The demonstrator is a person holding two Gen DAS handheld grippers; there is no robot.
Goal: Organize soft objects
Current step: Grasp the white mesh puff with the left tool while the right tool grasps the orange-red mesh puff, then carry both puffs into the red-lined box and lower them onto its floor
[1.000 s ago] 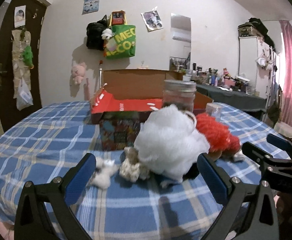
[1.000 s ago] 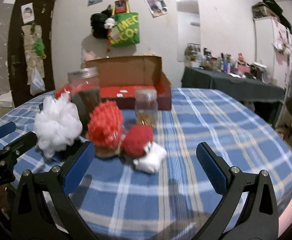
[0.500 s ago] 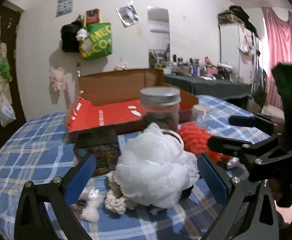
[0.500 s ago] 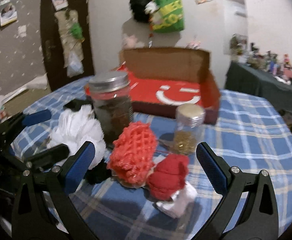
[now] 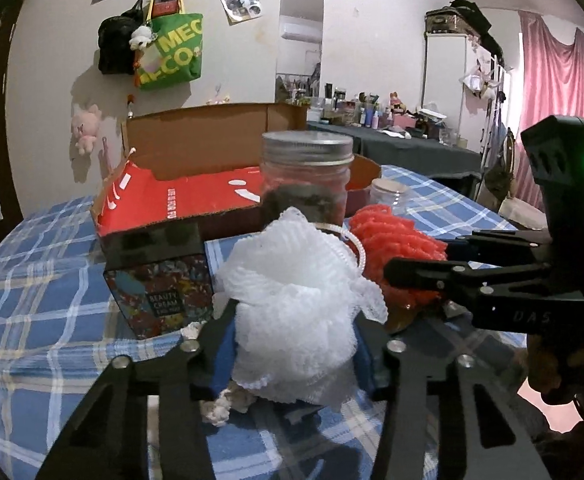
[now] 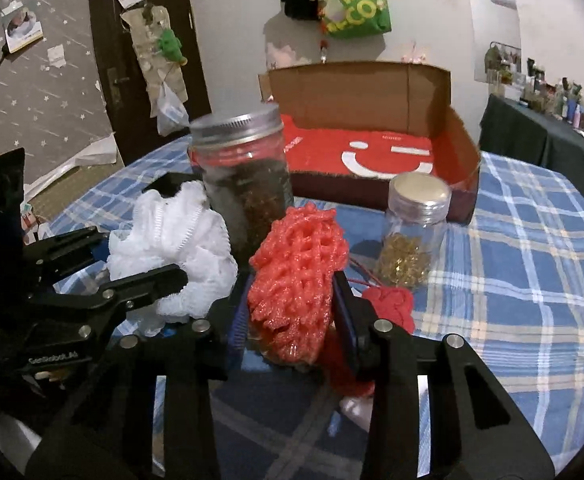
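My left gripper has just closed on the white puff, my right gripper on the red puff, both before the tall jar; light, squashy, so mid-bulk grips suit.

A mesh sponge sits between the fingers of the left claw, with a small box to its left and a big jar behind. A net ball sits between the fingers of the right claw; a small jar stands ahead to its right, and an open carton lies behind on the table.
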